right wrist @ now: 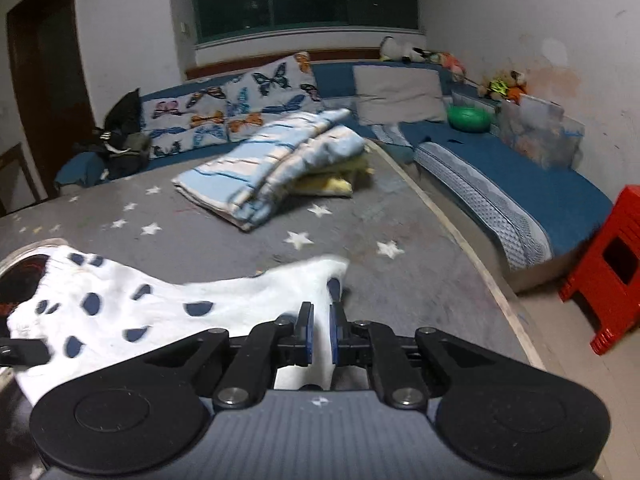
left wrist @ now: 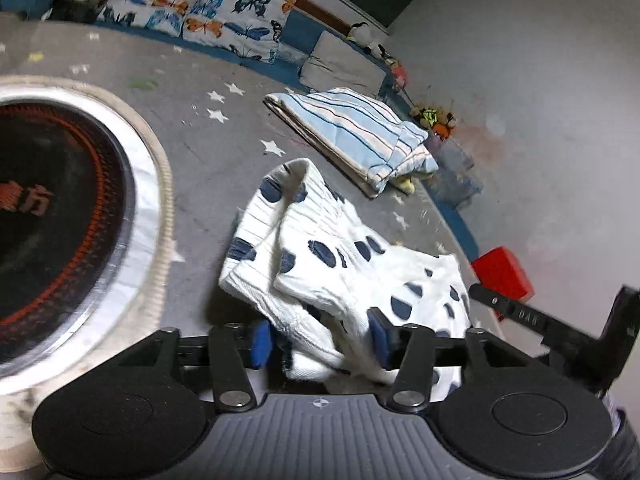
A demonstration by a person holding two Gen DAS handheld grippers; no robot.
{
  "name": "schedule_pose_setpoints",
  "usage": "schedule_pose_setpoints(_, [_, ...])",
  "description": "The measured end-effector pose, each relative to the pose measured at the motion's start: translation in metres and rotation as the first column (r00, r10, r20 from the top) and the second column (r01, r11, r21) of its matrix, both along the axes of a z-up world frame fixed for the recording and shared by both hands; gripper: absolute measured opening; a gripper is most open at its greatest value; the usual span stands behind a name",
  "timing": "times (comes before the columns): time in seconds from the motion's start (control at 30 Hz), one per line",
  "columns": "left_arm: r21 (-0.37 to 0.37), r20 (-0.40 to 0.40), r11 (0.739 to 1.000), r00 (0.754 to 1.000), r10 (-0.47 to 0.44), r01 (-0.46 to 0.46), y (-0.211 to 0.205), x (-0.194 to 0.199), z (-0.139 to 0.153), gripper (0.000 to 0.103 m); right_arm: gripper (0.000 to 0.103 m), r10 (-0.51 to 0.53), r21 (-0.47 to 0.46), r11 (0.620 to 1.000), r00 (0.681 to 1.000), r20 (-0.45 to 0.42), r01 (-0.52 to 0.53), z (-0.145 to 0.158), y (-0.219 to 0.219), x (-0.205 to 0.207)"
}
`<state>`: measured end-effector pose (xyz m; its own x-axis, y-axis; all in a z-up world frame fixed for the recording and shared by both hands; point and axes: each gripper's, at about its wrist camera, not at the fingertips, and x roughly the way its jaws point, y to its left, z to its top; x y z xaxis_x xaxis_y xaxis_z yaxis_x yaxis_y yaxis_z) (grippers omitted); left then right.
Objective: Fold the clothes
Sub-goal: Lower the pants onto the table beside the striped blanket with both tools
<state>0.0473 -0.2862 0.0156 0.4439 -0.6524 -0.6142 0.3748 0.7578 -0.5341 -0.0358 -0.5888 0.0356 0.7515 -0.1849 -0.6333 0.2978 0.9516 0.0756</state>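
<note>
A white garment with dark blue spots [left wrist: 320, 248] hangs bunched over the grey star-print table cloth [left wrist: 224, 136]. My left gripper [left wrist: 320, 340] has its blue pads apart with a thick bunch of the garment between them; the cloth fills the gap. In the right wrist view the same garment [right wrist: 140, 304] stretches to the left. My right gripper [right wrist: 321, 332] is shut on one corner of it, the blue pads pinching the white cloth. The right gripper also shows in the left wrist view [left wrist: 560, 324] at the right edge.
A folded blue striped blanket [right wrist: 276, 160] lies further back on the table. A round built-in burner with a metal rim [left wrist: 136, 220] is at the left. A blue bench with butterfly cushions [right wrist: 224, 108] runs around the table. A red stool [right wrist: 612, 264] stands at the right.
</note>
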Motion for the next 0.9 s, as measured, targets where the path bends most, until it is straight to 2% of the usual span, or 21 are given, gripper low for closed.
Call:
schedule_pose_setpoints(0.17, [0.043,0.097,0.999,0.995,0.01,-0.014,0.01,-0.011,0.027,0.057,0.009,0.005,0.042,0.999,0.998,0.055,-0.007,0.007,-0.004,-0.005])
schedule_pose_setpoints(0.33, [0.047,0.188,0.999,0.982,-0.024,0.015,-0.005,-0.002,0.049,0.056,0.021,0.08,0.071,0.994,0.995,0.067,-0.085,0.011,0.007,0.005])
schedule_pose_setpoints(0.37, [0.043,0.186,0.998,0.982,-0.042,0.035,-0.01,0.004,0.049,0.055,0.021,0.089,0.071,0.993,0.994,0.058,-0.093,0.009,0.01,0.01])
schedule_pose_setpoints(0.4, [0.038,0.184,0.998,0.981,-0.06,0.054,-0.016,0.01,0.049,0.048,0.023,0.098,0.071,0.992,0.994,0.05,-0.102,0.007,0.013,0.015])
schedule_pose_setpoints(0.47, [0.034,0.16,0.996,0.984,-0.083,0.079,-0.027,0.024,0.044,0.042,0.032,0.107,0.071,0.991,0.994,0.036,-0.11,0.003,0.017,0.024])
schedule_pose_setpoints(0.63, [0.066,0.131,0.994,0.986,-0.1,0.092,-0.049,0.053,0.027,0.033,0.033,0.103,0.08,0.991,0.995,0.008,-0.103,-0.009,0.015,0.039])
schedule_pose_setpoints(0.7, [0.104,0.14,0.991,0.986,-0.093,0.079,-0.051,0.058,0.02,0.026,0.033,0.1,0.077,0.992,0.995,-0.006,-0.099,-0.015,0.013,0.044])
schedule_pose_setpoints(0.8, [0.111,0.134,0.992,0.988,-0.082,0.067,-0.049,0.062,0.009,0.026,0.034,0.101,0.074,0.992,0.995,-0.021,-0.099,-0.022,0.01,0.049])
schedule_pose_setpoints(0.9, [0.099,0.144,0.993,0.986,-0.082,0.068,-0.045,0.059,0.012,0.026,0.034,0.105,0.063,0.993,0.994,-0.014,-0.104,-0.02,0.01,0.048])
